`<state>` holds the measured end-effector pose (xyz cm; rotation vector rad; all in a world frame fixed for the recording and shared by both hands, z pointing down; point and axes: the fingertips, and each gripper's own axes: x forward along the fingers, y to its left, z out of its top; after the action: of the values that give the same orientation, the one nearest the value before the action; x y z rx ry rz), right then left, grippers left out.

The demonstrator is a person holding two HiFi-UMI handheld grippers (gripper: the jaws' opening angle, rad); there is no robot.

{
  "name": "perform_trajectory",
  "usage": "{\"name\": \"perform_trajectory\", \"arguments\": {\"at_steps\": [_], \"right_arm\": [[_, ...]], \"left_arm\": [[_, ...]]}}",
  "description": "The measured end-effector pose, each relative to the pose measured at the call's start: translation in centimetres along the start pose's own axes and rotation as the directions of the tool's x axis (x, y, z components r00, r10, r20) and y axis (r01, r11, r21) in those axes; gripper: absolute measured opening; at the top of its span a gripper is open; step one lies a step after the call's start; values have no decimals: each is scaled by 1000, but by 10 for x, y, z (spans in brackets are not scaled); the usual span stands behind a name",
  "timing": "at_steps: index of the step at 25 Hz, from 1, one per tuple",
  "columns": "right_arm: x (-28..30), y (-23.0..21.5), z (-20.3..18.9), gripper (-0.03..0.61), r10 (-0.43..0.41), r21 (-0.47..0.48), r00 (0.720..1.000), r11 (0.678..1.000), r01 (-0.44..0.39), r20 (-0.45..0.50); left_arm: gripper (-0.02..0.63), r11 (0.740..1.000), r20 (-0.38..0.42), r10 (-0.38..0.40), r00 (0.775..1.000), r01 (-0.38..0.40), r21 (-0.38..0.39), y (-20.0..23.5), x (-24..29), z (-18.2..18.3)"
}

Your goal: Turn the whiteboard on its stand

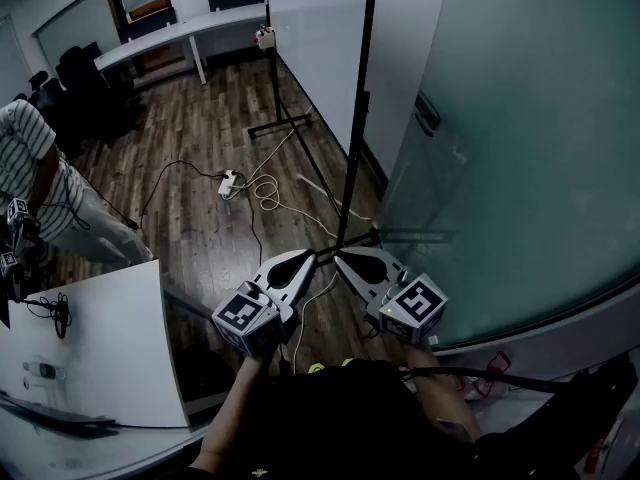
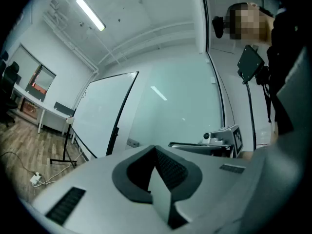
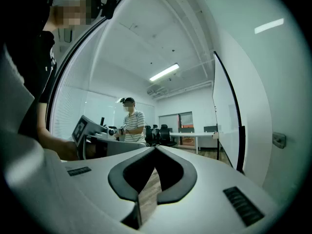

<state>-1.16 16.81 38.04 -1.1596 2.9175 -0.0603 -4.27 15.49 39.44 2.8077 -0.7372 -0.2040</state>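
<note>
The whiteboard (image 1: 318,48) stands edge-on ahead of me, a white panel in a black frame. Its near black upright (image 1: 358,118) runs down to a foot on the wood floor, and the far upright (image 1: 274,78) ends in a floor bar. My left gripper (image 1: 308,256) and right gripper (image 1: 340,258) hang low in front of me, tips close together near the bottom of the near upright. Both are shut with nothing between the jaws. The left gripper view shows the whiteboard (image 2: 103,112) left of centre. In the right gripper view the whiteboard (image 3: 225,126) is at the right.
A frosted glass wall (image 1: 520,148) runs along the right. A power strip (image 1: 230,183) and loose cables (image 1: 268,196) lie on the floor. A white table (image 1: 90,353) is at lower left, a person in a striped shirt (image 1: 28,163) beside it, and office chairs (image 1: 90,88) behind.
</note>
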Motion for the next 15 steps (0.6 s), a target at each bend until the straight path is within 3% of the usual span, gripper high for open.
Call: {"name": "perform_trajectory", "arguments": {"at_steps": [15], "right_arm": [[1, 3, -4, 12, 14, 36, 1000, 999, -14, -1]], "left_arm": [[-6, 1000, -2, 6, 1000, -6, -24, 2, -4, -5]]}}
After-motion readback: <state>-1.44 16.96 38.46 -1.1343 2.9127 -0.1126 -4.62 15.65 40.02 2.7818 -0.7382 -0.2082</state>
